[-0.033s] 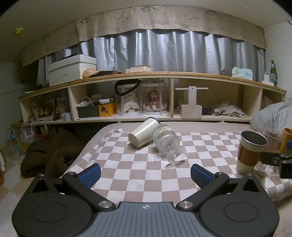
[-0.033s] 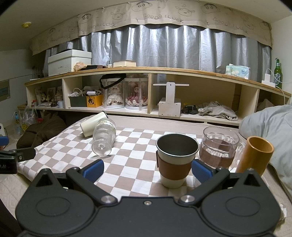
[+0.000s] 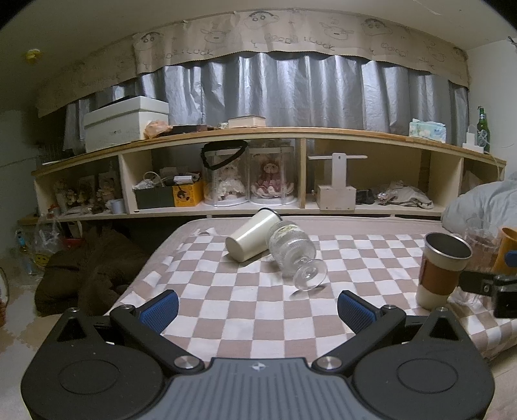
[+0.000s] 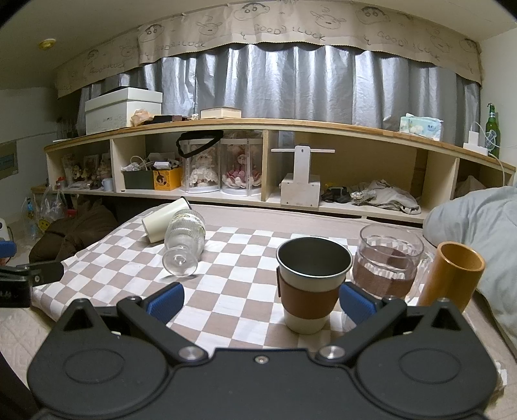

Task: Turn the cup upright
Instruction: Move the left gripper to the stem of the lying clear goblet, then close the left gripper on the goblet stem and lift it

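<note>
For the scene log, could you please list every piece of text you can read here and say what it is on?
"GOOD LUCK": hand-drawn several times on the paper valance above the curtain.
Green bottle label: too small to read.
White box print: blurred.
Tissue pack: unreadable.
Fallen glass cup sticker: unreadable.

Orange cup [image 3: 508, 245] cut off at frame edge; contents perhaps unreadable.

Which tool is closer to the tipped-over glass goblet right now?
Left. The left tool faces the glass goblet just ahead; the right tool sits farther right, by the sleeved cup.
</note>
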The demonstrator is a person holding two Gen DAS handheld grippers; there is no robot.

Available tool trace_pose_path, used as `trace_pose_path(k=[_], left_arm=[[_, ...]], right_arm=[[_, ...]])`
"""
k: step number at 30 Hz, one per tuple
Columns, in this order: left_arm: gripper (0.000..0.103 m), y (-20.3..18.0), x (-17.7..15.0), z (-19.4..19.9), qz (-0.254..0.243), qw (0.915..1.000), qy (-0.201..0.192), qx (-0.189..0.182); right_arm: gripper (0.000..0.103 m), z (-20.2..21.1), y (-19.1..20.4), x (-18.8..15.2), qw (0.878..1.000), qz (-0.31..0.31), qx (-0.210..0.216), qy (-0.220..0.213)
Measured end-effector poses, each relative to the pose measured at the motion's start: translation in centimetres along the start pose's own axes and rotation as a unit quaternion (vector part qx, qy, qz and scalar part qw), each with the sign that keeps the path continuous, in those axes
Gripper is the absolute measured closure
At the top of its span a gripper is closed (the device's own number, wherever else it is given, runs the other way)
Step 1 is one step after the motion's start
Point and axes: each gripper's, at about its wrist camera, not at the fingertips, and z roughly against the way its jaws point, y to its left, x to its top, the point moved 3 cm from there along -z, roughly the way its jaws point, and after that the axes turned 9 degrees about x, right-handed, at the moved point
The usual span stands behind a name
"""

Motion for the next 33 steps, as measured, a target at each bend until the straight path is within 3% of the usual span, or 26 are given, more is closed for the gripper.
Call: trace_pose_path(k=[8, 15, 21, 26, 30, 33], left_arm=[[0.0, -1.4, 3.1, -2.1, 0.005, 0.9991, 0.01, -0.042], [0.007, -3.6, 5.3, -7.8, 0.021, 0.992, 0.085, -0.091], [0.015, -5.1, 6.8, -14.3, 0.084, 0.9771, 0.161, -0.111], [0.027, -6.5, 7.2, -20.2, 0.121, 0.961, 0.229, -0.098], [0.033, -7.4, 6.9, -23.8, 0.106, 0.9527, 0.275, -0.073], [0.041, -7.8, 6.1, -25.7, 0.099, 0.9417, 0.313, -0.074]], right_arm=[[0.0, 0.6, -0.5, 0.3, 1.0, -0.005, -0.002, -0.005], [0.0, 0.7, -0.4, 0.2, 1.0, -0.013, -0.003, -0.011], [0.0, 0.8, -0.9, 0.0, 1.0, -0.022, 0.002, -0.015], [0.0, 0.4, -0.9, -0.6, 1.0, -0.013, 0.005, -0.005], [0.0, 0.3, -1.1, -0.9, 1.0, -0.017, 0.009, 0.001], [0.0, 0.1, -1.6, -1.0, 1.0, -0.026, 0.01, 0.003]])
